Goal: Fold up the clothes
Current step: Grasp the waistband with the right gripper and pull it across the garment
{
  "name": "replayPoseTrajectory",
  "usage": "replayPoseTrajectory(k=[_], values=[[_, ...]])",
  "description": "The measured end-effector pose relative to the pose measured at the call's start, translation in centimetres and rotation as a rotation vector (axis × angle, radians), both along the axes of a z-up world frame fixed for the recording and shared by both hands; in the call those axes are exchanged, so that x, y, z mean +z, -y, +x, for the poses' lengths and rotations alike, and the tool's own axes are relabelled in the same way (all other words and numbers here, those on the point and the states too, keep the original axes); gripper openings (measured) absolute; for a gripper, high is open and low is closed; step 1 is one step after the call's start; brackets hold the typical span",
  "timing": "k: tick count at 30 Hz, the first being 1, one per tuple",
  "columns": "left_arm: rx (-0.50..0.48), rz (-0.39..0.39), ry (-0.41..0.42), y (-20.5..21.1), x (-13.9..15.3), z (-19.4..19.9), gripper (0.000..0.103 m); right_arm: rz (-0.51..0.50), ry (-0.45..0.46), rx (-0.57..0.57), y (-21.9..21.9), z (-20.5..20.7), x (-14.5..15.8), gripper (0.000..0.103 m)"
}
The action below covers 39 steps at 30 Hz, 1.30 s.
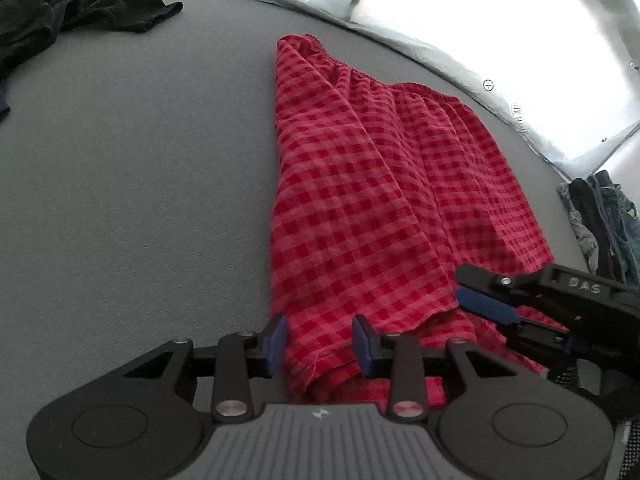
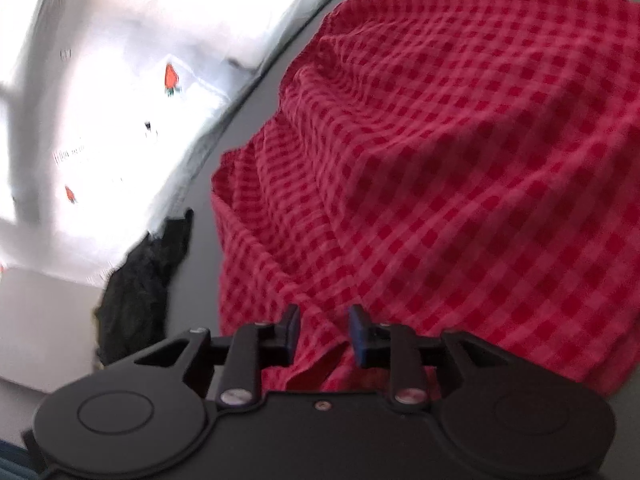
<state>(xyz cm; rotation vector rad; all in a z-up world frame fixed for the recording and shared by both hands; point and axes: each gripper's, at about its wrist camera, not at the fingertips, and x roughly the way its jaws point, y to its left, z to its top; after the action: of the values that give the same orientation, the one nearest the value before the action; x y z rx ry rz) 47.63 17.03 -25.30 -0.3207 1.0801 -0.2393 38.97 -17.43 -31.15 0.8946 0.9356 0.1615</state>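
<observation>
The red checked garment [image 1: 384, 200] lies spread on the grey bench [image 1: 140, 200], its gathered waistband at the far end and its near edge bunched up between the jaws of both tools. In the left wrist view, the left gripper [image 1: 320, 344] straddles a raised fold of that near edge; its blue pads [image 1: 278, 344] stand apart on either side of the cloth, and whether they press it cannot be told. The right gripper [image 1: 484, 300] shows just to the right of the left jaws, lying over the same hem. In its own view the right gripper [image 2: 325, 334] has a ridge of the checked cloth rising between its parted jaws, the left pad touching the fabric; whether it is truly clamped cannot be told either. The cloth fans out ahead and to the right of these jaws.

Left of the right jaws a dark garment [image 2: 140, 280] hangs at the bench edge. Far ahead-left of the left jaws lies a dark green heap [image 1: 60, 4]; to their right hangs denim clothing [image 1: 612, 216].
</observation>
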Motion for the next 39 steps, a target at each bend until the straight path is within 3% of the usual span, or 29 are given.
replayPoseTrajectory(k=[8,12,14,16,22,26,34,39], values=[[0.008,-0.103,-0.006,-1.3,-0.5,0.6,0.038,-0.06,0.012,0.107,-2.8,1.4,0.4,0.022],[0.01,-0.157,-0.013,-2.2,-0.8,0.9,0.038,-0.053,0.017,0.083,-3.1,1.5,0.0,0.022],[0.018,-0.172,-0.019,-2.5,-0.9,1.0,0.038,-0.045,0.023,0.065,-3.0,1.4,-0.2,0.01],[0.019,-0.161,-0.024,-2.3,-0.7,1.0,0.038,-0.024,0.012,0.034,-2.7,1.2,-0.5,0.004],[0.001,-0.056,-0.006,-0.7,-0.1,1.0,0.039,0.135,-0.009,-0.052,-0.4,0.1,-1.7,0.002],[0.013,-0.006,0.011,1.1,0.5,0.6,0.039,0.184,0.006,-0.072,1.8,-0.2,-2.1,0.002],[0.014,0.096,0.047,7.0,2.5,-0.5,0.04,0.226,0.087,-0.115,8.7,-1.5,0.9,0.002],[-0.021,0.076,0.09,11.6,3.9,-0.7,0.045,0.208,0.132,-0.155,14.1,-2.6,2.9,0.002]])
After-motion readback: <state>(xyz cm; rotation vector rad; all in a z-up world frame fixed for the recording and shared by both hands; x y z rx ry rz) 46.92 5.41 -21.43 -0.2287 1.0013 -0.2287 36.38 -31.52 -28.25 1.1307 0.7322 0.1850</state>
